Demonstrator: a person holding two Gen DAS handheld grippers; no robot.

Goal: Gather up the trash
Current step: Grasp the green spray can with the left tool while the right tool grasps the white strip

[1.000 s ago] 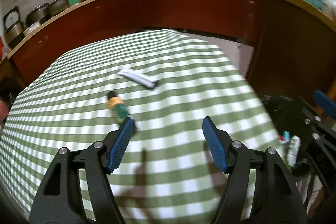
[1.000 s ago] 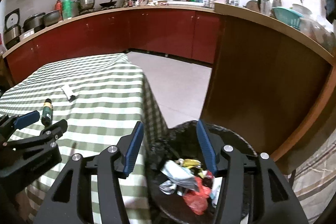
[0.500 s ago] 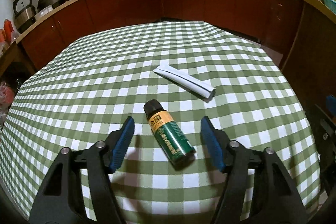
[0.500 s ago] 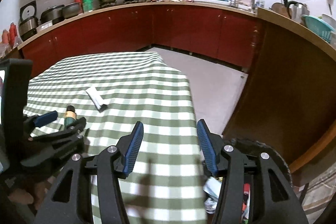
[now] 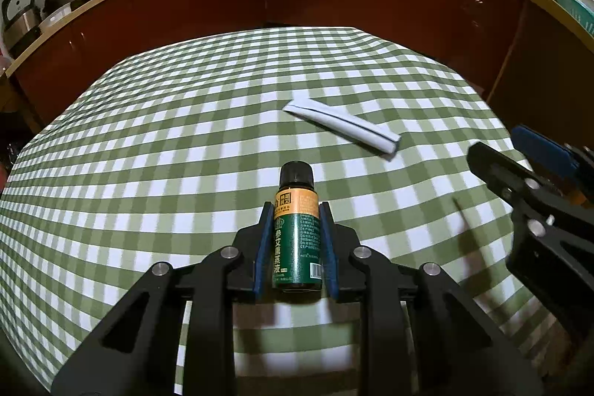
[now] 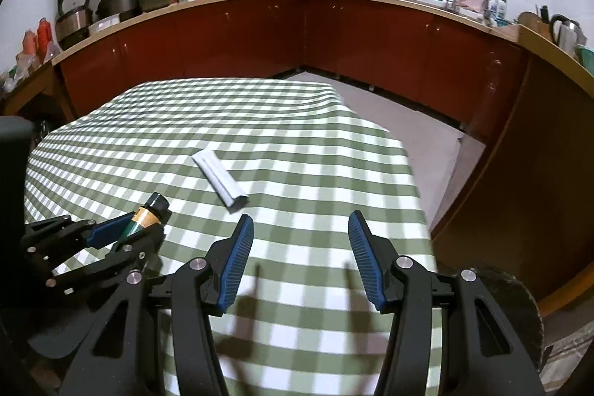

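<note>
A small green bottle (image 5: 297, 232) with an orange band and black cap lies on the green checked tablecloth (image 5: 148, 143). My left gripper (image 5: 296, 210) is shut on the bottle, its blue pads pressing both sides; this also shows in the right wrist view (image 6: 143, 216). A folded white paper strip (image 5: 343, 128) lies further back on the cloth, also in the right wrist view (image 6: 219, 179). My right gripper (image 6: 301, 229) is open and empty above the cloth's near right part, short of the strip.
A dark bin's rim (image 6: 519, 299) shows at the table's right edge. Red cabinets with a wooden counter (image 6: 260, 25) holding pots and bottles wrap around the back and right. Bare floor (image 6: 408, 114) lies beyond the table.
My left gripper moved forward and closed on the green bottle. My right gripper swung left from over the bin to above the tablecloth, still open.
</note>
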